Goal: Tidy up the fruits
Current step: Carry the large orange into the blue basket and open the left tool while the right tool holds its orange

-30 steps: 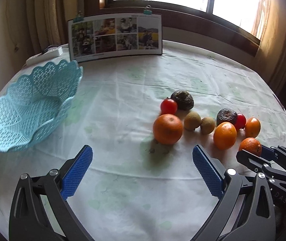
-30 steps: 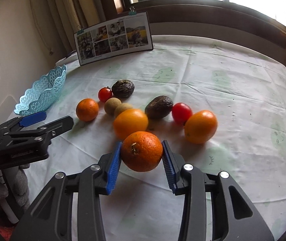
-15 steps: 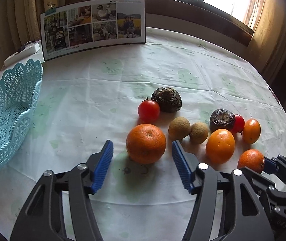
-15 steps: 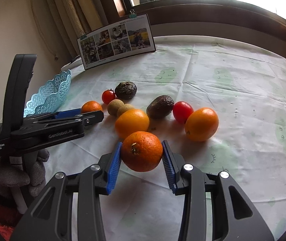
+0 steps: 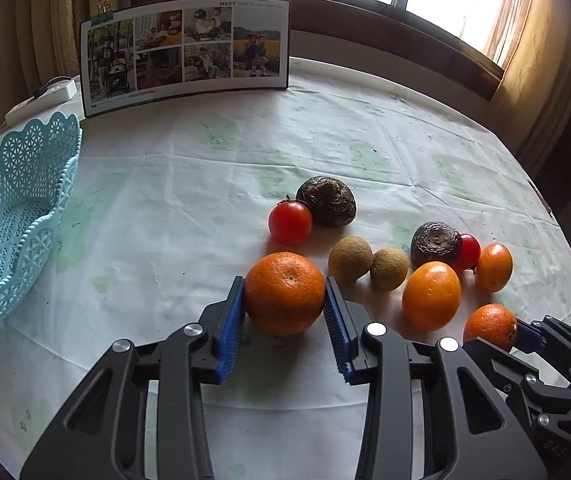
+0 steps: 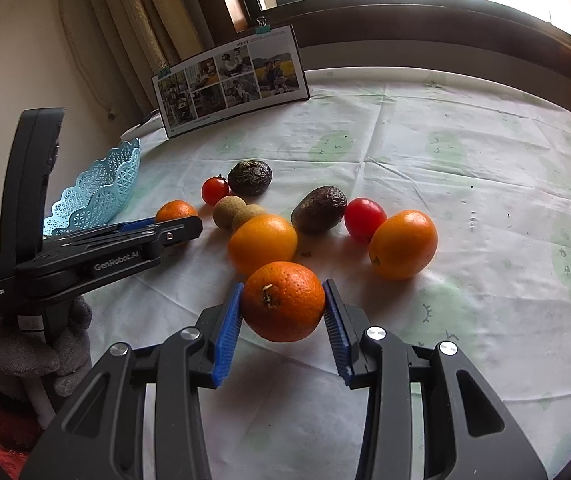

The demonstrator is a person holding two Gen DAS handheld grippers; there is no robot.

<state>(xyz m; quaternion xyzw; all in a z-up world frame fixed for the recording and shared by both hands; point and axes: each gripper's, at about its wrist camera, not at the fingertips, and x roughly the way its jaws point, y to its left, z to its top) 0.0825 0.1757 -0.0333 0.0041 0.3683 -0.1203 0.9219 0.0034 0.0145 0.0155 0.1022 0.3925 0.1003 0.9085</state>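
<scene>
Left tongs (image 5: 284, 300): my pads sit flush on both sides of the big orange (image 5: 284, 293), clamped on it while it rests on the desk (image 5: 205, 168).
Right tongs (image 6: 283, 304): clamped on the stemmed orange (image 6: 283, 301), which sits at the near edge of the fruit cluster.
Basket (image 5: 9, 216): blue, empty as far as I can see, well to my left.
Doing it well: I'd lift straight up before swinging left (the tomato (image 5: 290, 222) sits just behind), squeezing firmly enough that round peel doesn't roll out.
</scene>
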